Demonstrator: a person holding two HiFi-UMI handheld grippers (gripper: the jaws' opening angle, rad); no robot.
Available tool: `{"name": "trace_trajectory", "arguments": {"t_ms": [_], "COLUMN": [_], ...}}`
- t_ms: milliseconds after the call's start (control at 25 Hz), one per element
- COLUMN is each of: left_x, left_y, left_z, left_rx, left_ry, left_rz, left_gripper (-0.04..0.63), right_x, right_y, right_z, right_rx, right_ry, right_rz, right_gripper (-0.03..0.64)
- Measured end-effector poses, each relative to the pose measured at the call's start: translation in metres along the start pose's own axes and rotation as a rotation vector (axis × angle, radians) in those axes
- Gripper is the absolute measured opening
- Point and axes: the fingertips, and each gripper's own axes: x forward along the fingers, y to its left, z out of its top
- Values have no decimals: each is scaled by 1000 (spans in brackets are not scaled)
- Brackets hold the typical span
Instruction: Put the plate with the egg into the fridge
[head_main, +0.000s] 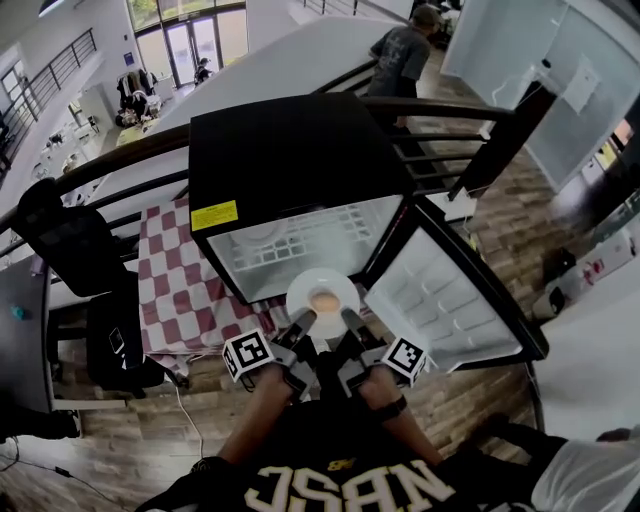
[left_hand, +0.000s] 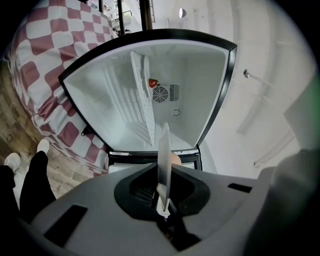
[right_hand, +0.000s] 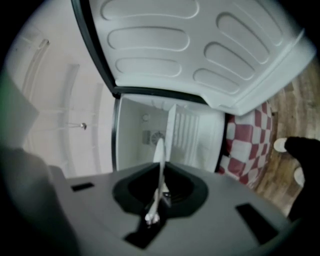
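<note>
A white plate with a tan egg on it hangs level just in front of the open black fridge. My left gripper is shut on the plate's near left rim and my right gripper is shut on its near right rim. In the left gripper view the plate shows edge-on between the jaws of the left gripper, with the egg peeking beside it. In the right gripper view the plate is pinched in the right gripper. The fridge's white inside holds a wire shelf.
The fridge door stands swung open to the right, its moulded inner face close beside my right gripper. A red-and-white checked cloth covers a table left of the fridge, with a black chair further left. A person stands behind the railing.
</note>
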Motion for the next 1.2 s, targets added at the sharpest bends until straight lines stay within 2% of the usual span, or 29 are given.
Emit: {"name": "trace_trajectory", "arguments": {"t_ms": [120, 560, 800, 1200], "left_x": [18, 63, 78, 104], "left_y": [-8, -3, 9, 14], "left_z": [9, 44, 66, 81], "left_rx": [14, -29, 4, 18], "left_ry": [-9, -65, -99, -94], "left_rz": [-9, -20, -6, 22], "left_gripper": [40, 40, 38, 38], "right_x": [14, 59, 81, 98], "right_y": [8, 11, 2, -4], "right_z": [17, 53, 62, 80], "right_rx": [-10, -1, -25, -48], "right_ry": [0, 7, 24, 10], "right_rz": [18, 18, 3, -36], "right_gripper": [44, 44, 44, 44]}}
